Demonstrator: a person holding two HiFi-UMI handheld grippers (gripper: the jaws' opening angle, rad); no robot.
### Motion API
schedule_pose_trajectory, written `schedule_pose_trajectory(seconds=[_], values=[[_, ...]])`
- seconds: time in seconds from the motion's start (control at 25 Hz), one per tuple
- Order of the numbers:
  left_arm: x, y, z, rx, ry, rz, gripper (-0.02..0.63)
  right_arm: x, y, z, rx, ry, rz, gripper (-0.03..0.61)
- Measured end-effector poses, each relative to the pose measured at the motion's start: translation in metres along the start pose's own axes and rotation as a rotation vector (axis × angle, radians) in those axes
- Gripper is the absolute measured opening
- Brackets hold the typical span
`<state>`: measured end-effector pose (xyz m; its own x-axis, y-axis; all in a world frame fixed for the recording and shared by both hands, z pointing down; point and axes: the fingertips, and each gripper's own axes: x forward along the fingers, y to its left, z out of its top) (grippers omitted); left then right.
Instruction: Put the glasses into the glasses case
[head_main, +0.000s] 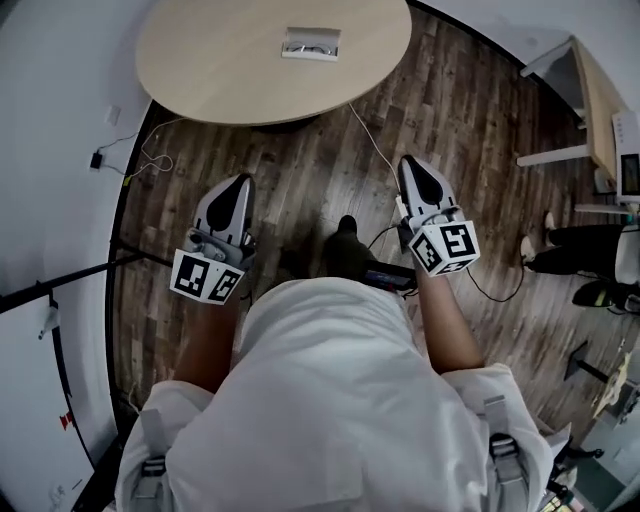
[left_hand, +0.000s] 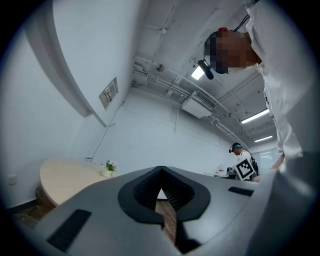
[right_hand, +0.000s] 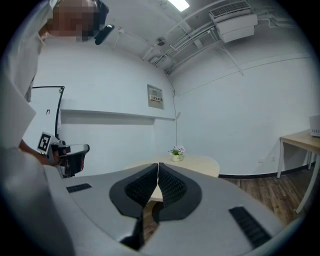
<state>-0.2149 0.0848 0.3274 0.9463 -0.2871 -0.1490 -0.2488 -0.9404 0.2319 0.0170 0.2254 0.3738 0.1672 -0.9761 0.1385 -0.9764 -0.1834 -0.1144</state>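
Observation:
I cannot make out glasses or a glasses case in any view. The round beige table (head_main: 200, 60) stands ahead of me and bears one small white rectangular thing (head_main: 311, 43). From the gripper views the thing on that table reads as a little white pot of flowers (left_hand: 108, 168) (right_hand: 176, 152). My left gripper (head_main: 243, 181) (left_hand: 161, 169) hangs over the wooden floor, short of the table, its jaws shut with nothing in them. My right gripper (head_main: 408, 160) (right_hand: 158, 165) is held level with it to the right, also shut and empty.
A thin cable (head_main: 372, 140) runs across the wooden floor (head_main: 470, 110) from the table. A desk (head_main: 590, 110) stands at the right, with shoes (head_main: 570, 262) beside it. A black rod (head_main: 60, 278) crosses the left wall side. Another person (left_hand: 243, 162) stands far off.

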Motion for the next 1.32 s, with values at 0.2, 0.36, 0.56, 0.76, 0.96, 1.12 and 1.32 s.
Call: schedule_pose_trajectory(seconds=[0.2, 0.36, 0.56, 0.76, 0.96, 1.12, 1.32], values=[[-0.057, 0.016, -0.045, -0.095, 0.112, 0.026, 0.013, -0.014, 0.043, -0.029, 0.059, 0.052, 0.002, 0.025], [-0.067, -0.006, -0.047, -0.088, 0.11, -0.023, 0.014, -0.028, 0.051, -0.029, 0.035, 0.04, 0.025, 0.025], [-0.063, -0.017, -0.03, -0.063, 0.1, -0.042, 0.014, -0.027, 0.054, -0.02, 0.065, -0.006, 0.051, 0.025], [-0.035, -0.051, -0.03, -0.076, 0.126, -0.082, 0.014, -0.051, 0.037, 0.01, 0.016, -0.062, 0.078, 0.025], [-0.001, -0.106, -0.043, -0.091, 0.154, -0.153, 0.014, -0.094, -0.011, -0.005, 0.05, -0.033, 0.028, 0.025], [0.019, -0.136, -0.059, -0.087, 0.202, -0.178, 0.014, -0.119, -0.041, -0.017, 0.083, -0.023, 0.005, 0.024], [0.037, -0.152, -0.068, -0.065, 0.213, -0.171, 0.014, -0.123, -0.063, -0.018, 0.091, -0.044, 0.03, 0.025]])
